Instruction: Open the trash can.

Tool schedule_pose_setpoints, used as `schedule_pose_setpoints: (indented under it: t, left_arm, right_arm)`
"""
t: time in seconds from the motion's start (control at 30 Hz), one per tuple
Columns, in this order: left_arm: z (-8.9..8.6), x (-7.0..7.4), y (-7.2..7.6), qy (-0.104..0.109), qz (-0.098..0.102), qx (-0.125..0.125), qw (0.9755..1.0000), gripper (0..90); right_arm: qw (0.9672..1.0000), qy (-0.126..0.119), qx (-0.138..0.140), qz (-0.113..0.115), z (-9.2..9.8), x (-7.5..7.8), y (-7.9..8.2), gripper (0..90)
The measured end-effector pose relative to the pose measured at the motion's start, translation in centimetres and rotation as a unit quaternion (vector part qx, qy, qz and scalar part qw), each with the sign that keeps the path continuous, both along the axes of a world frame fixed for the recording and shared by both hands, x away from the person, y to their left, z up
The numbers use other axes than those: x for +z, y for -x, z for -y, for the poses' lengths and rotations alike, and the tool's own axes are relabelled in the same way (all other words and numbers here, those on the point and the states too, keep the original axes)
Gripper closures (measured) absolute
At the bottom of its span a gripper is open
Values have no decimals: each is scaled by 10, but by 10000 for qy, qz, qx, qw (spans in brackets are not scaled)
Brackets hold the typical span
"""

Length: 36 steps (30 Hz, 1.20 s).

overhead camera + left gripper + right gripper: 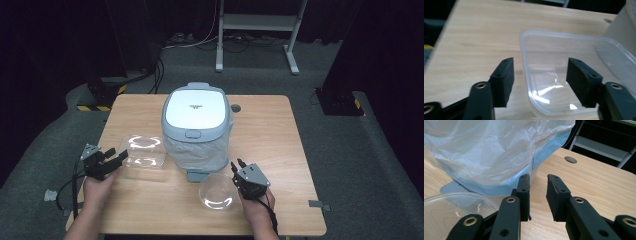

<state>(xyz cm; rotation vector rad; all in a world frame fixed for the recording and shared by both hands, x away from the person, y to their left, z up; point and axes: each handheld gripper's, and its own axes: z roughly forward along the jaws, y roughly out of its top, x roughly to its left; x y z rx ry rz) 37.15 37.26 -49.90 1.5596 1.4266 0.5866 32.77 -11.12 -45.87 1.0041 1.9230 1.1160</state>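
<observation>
A clear rectangular plastic container (142,150) (564,50) lies on the table left of a white-lidded pedal bin (197,125) lined with a thin plastic bag (486,152). My left gripper (120,157) (540,65) stands open with its jaws on either side of the container's near corner wall; the pads do not press on it. A clear round bowl (218,191) (449,212) sits in front of the bin. Just right of the bowl, my right gripper (235,165) (537,180) points toward the bin, open with a narrow gap and nothing between its jaws.
The wooden table (280,140) has a cable hole (235,107) (571,159) behind the bin. The bin's foot pedal (197,175) (451,188) juts toward the bowl. A white metal frame (255,22) stands on the floor beyond the table.
</observation>
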Motion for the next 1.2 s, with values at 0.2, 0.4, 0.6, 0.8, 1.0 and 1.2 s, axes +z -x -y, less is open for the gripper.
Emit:
schedule_pose_setpoints:
  t: [0.2, 0.4, 0.6, 0.8, 1.0, 1.2]
  left_arm:
    - [16, 0, 42, 49, 101, -258, 9996, 466]
    - [34, 11, 91, -271, 362, -455, 9979, 487]
    - [15, 21, 66, -413, 487, -99, 9979, 452]
    - [6, 13, 22, -294, 207, -229, 9991, 409]
    - [13, 7, 28, -194, 112, -485, 9986, 459]
    - [30, 6, 77, -164, 110, -624, 9979, 460]
  right_arm:
    - [10000, 27, 37, 70, -3, 2, 2, 722]
    - [9999, 20, 60, 95, -4, 4, 4, 722]
    - [9999, 34, 98, 133, -7, 5, 5, 722]
    - [9999, 64, 93, 131, -7, 4, 3, 722]
    - [9999, 52, 89, 94, -7, 2, 1, 718]
    - [9998, -3, 94, 147, -6, 5, 3, 714]
